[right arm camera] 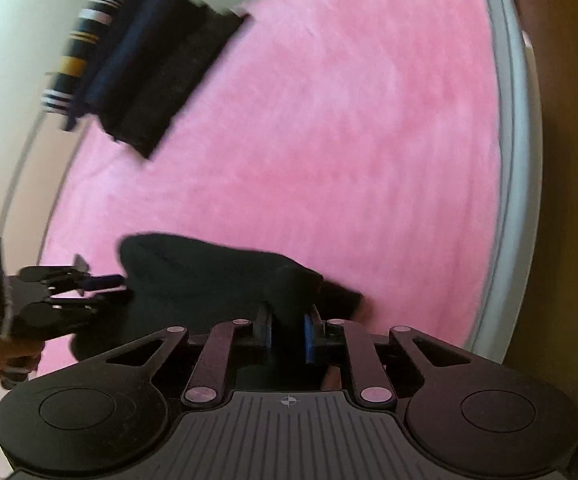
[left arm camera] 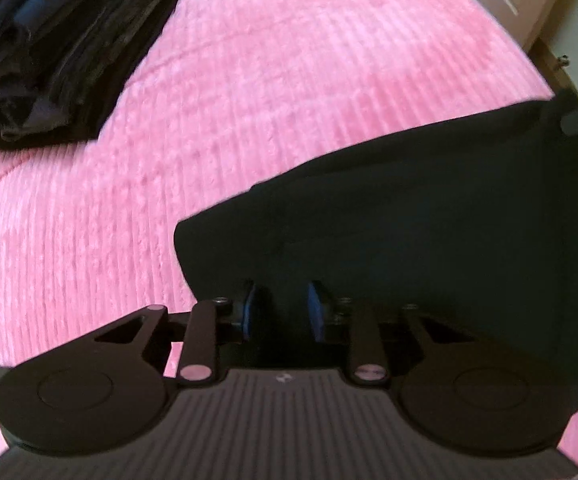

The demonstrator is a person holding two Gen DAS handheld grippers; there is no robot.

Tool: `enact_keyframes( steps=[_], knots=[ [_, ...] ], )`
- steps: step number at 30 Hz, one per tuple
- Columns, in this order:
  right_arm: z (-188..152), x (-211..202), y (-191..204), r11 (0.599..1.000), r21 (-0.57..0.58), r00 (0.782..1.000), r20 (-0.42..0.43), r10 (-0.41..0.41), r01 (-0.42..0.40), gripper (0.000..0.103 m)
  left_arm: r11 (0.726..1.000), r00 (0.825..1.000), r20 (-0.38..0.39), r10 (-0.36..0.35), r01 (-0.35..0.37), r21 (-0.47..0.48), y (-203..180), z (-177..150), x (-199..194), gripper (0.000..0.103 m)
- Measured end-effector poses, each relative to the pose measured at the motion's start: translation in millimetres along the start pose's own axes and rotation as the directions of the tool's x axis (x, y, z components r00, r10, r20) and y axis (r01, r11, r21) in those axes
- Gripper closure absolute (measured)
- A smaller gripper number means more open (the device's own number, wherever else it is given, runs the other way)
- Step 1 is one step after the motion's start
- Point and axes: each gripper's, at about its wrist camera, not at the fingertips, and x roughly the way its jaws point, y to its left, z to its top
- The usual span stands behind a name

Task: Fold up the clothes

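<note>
2 grippers grasp 1 black cloth garment (right arm camera: 217,280) over the pink ribbed blanket (left arm camera: 289,100), near its front edge: the left gripper (left arm camera: 281,308) appears clenched on its left end, the right gripper (right arm camera: 287,330) pinches a raised fold at its right end. Its long axis runs left to right between them. 1 stack of dark folded clothes (left arm camera: 69,48) sits at the far-left corner.

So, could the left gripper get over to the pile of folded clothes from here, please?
Probably not yet: the left gripper seems occupied with the black garment. Otherwise, only bare pink blanket lies between it and the folded pile.
</note>
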Motion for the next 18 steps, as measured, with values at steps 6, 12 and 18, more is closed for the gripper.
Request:
enact_keyframes(
  steps=[6, 12, 18],
  knots=[
    [-1, -31, 27, 0.983, -0.147, 0.991, 0.093, -0.098, 0.111, 0.067, 0.999, 1.0, 0.013, 0.027, -0.027, -0.03, 1, -5, -17, 0.077],
    [-16, -37, 82, 0.892, -0.452, 0.994, 0.092, 0.053, -0.006, 0.067, 0.989, 0.992, 0.096, -0.082, 0.092, -0.115, -4, -3, -29, 0.078],
    [-20, 20, 61, 0.876, -0.482, 0.997, -0.073, 0.002, -0.037, 0.068, 0.992, 0.996, 0.072, -0.059, 0.066, -0.105, -3, 1, 20, 0.075]
  ],
)
